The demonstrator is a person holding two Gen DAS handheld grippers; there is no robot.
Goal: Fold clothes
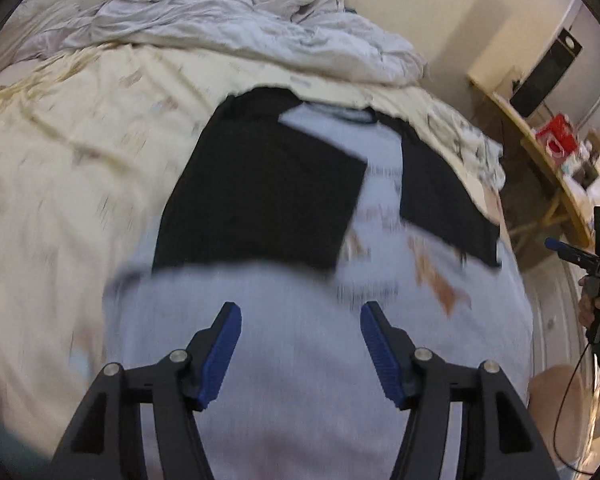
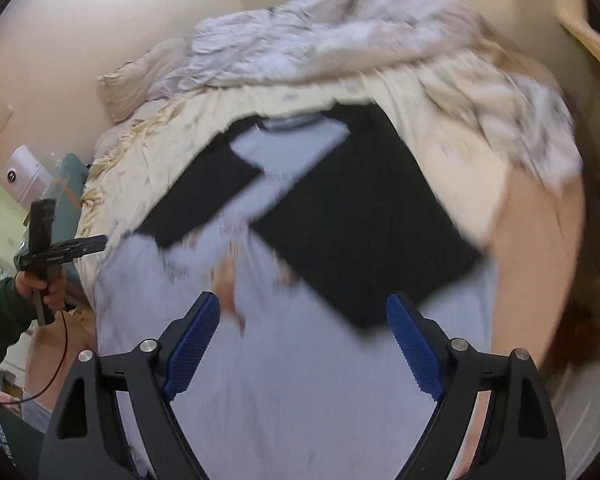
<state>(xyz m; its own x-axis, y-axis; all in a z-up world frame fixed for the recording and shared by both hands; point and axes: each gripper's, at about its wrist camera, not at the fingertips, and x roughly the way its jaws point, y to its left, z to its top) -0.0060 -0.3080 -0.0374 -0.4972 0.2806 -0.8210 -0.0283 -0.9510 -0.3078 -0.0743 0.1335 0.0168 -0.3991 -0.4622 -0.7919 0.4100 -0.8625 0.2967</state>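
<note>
Below, one pale shirt (image 1: 308,360) flat on the bed (image 1: 60,168), two black sleeves (image 1: 260,184) folded inward, hem apparently near bed's edge, left tool (image 1: 300,356) and right tool (image 2: 304,344) both agape, empty.

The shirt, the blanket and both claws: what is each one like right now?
Shirt: flat on the bed, both black sleeves folded in over the pale body.
Blanket: crumpled in a heap at the far end.
Sheet: spread out, wrinkled.
Left claw: open, holding nothing.
Right claw: open, holding nothing.
</note>
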